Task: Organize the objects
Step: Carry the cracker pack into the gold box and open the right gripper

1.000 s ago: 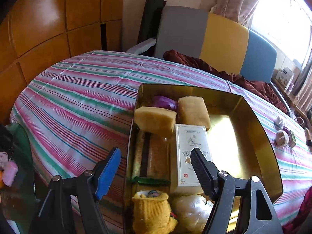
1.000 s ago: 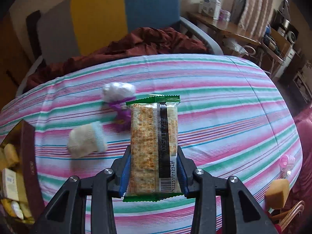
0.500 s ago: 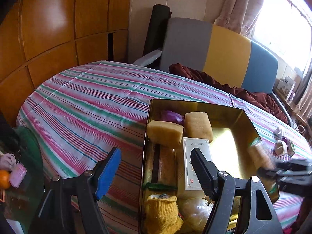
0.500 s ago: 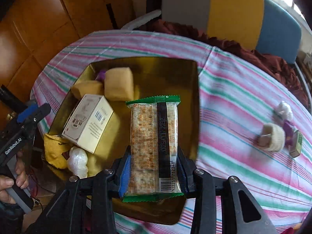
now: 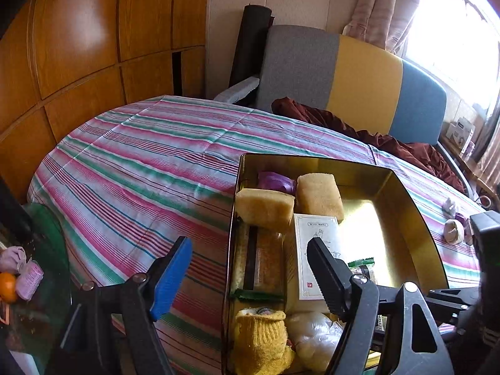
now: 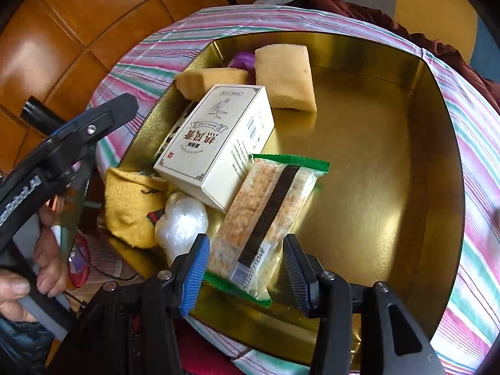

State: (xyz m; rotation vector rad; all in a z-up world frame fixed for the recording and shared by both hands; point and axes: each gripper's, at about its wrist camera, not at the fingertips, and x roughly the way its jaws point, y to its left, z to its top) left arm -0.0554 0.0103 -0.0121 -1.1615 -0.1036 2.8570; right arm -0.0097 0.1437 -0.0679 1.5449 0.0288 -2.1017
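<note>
Right gripper [image 6: 243, 272], jaws just opening and clear of the cracker packet [image 6: 265, 222], leaves it in the gold tin [image 6: 437, 162] at six o'clock: light, brittle, slippery; grip its long sides.

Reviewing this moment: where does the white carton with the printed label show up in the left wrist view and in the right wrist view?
Left wrist view: the white carton lies inside the gold tin, lower centre, partly behind the left gripper's right finger.
Right wrist view: the white carton sits left of centre in the gold tin, leaning against the cracker packet.
Shared landmark: the yellow sponge block just beyond the carton.
</note>
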